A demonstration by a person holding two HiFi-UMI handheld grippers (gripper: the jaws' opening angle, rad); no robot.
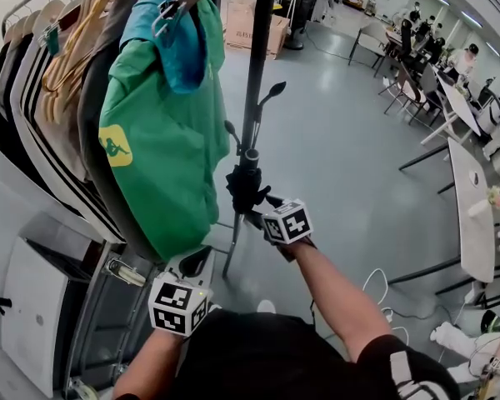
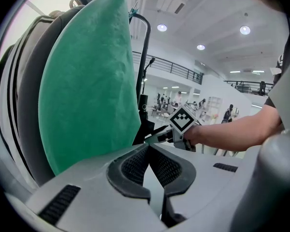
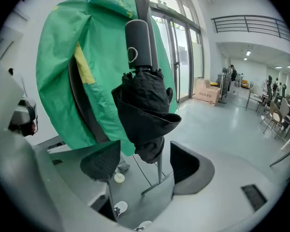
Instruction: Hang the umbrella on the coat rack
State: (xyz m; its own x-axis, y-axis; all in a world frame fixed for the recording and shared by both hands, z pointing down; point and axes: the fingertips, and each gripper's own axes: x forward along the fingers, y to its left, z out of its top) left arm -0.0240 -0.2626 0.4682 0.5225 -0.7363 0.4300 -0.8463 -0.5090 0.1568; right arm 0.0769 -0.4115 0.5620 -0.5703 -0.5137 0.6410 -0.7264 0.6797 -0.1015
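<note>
A folded black umbrella hangs close against the black pole of the coat rack; its handle points up beside the pole, and what carries it is hidden. My right gripper is open just under the umbrella, whose lower end dips between the spread jaws without touching either pad. In the head view the right gripper sits directly below the umbrella. My left gripper is lower and to the left, by the green jacket. Its jaws are shut on nothing.
A green jacket and several coats on hangers fill a rail to the left of the pole. A white cabinet stands at lower left. Tables and chairs line the right side, with cardboard boxes at the back.
</note>
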